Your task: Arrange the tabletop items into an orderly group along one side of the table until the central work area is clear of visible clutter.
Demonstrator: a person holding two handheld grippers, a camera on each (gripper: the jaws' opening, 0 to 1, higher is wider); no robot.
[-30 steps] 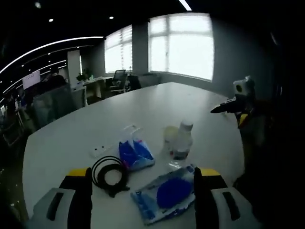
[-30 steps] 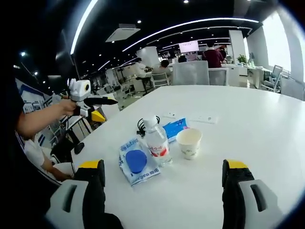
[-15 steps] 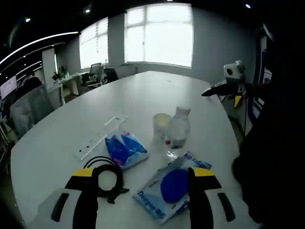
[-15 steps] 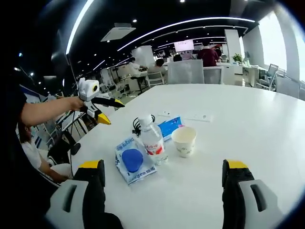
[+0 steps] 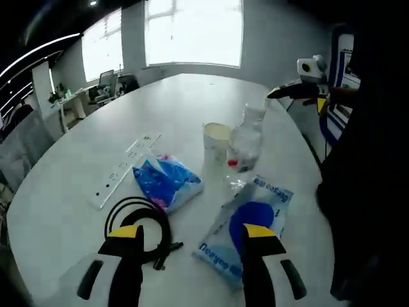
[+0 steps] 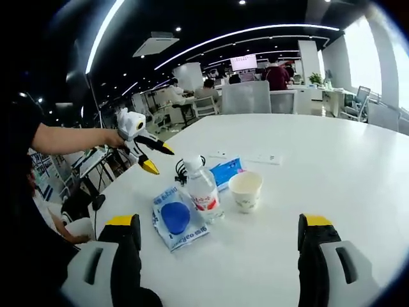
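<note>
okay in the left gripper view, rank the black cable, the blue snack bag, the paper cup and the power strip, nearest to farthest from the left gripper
1. Black cable: coiled right at the left gripper, by its left finger.
2. Blue snack bag: just beyond the cable, middle of the table.
3. Power strip: off to the left; its near end is about level with the bag, so a close call.
4. Paper cup: farthest, beside the water bottle.

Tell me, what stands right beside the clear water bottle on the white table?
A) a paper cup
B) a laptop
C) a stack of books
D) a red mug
A: a pale paper cup stands upright next to the water bottle on the table.
</note>
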